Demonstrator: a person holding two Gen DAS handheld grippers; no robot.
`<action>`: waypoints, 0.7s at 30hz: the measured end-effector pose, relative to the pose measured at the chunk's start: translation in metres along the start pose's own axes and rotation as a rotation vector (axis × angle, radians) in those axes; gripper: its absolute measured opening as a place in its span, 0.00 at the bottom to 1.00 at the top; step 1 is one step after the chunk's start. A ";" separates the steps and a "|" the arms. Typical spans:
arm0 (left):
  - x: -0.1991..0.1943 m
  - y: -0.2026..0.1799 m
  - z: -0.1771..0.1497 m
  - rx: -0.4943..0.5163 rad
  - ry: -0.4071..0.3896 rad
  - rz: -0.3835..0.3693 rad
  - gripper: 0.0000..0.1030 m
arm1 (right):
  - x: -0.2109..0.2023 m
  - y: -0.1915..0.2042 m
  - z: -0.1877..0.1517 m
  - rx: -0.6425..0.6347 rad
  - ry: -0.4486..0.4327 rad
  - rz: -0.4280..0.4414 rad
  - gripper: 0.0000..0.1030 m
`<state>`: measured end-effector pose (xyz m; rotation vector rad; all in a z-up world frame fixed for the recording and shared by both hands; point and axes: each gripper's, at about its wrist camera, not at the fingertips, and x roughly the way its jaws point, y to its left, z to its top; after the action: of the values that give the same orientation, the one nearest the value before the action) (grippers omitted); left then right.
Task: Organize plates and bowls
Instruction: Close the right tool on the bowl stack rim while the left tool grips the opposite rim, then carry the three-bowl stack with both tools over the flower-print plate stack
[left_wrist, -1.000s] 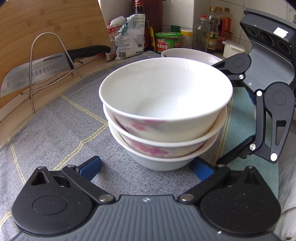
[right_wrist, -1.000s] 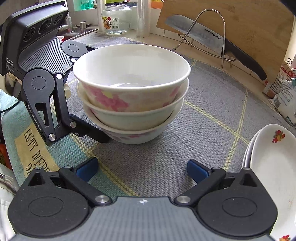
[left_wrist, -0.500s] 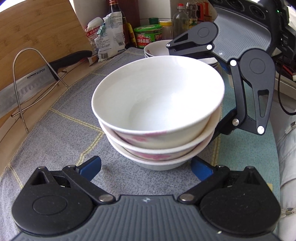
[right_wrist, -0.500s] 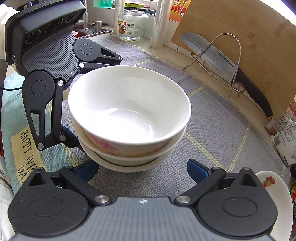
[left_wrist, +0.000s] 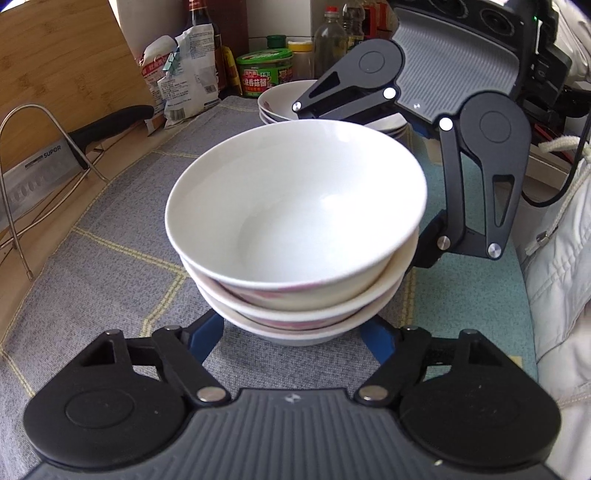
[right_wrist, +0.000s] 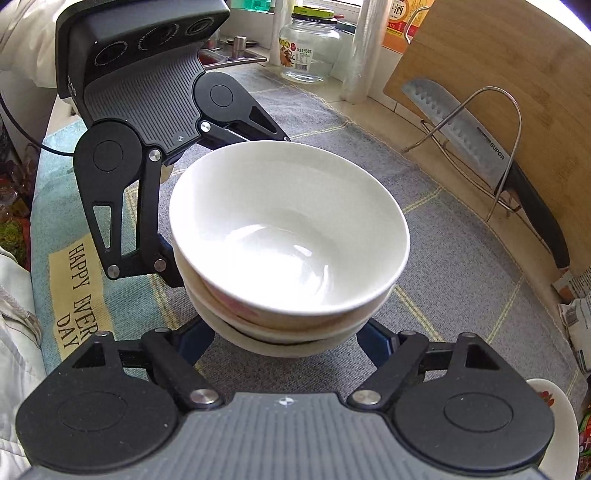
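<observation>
Closing both the left tongs (left_wrist: 295, 341) and right tongs (right_wrist: 286, 341) around the stacked bowls (left_wrist: 295, 221), we are still leaving the plates (left_wrist: 280, 99) unsorted.

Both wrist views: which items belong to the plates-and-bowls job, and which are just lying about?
Job:
- stack of three bowls, with the left gripper and right gripper at its base from opposite sides; both have just been closing
- stacked plates

Lying about:
- knife on wire rack
- cutting board
- glass jar
- green-lidded tub
- bottles
</observation>
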<state>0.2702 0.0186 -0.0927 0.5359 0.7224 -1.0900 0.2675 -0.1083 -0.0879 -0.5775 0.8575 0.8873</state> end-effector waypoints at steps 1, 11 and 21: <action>0.000 -0.001 0.000 0.004 -0.001 -0.002 0.76 | 0.000 0.000 0.001 -0.007 0.002 0.001 0.84; 0.000 0.003 0.002 0.028 0.009 -0.051 0.73 | 0.002 -0.002 0.004 -0.023 0.021 0.022 0.84; 0.006 0.009 0.005 0.038 0.035 -0.090 0.73 | 0.002 -0.003 0.007 -0.009 0.029 0.024 0.84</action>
<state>0.2811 0.0155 -0.0935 0.5598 0.7637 -1.1826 0.2732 -0.1040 -0.0858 -0.5896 0.8888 0.9069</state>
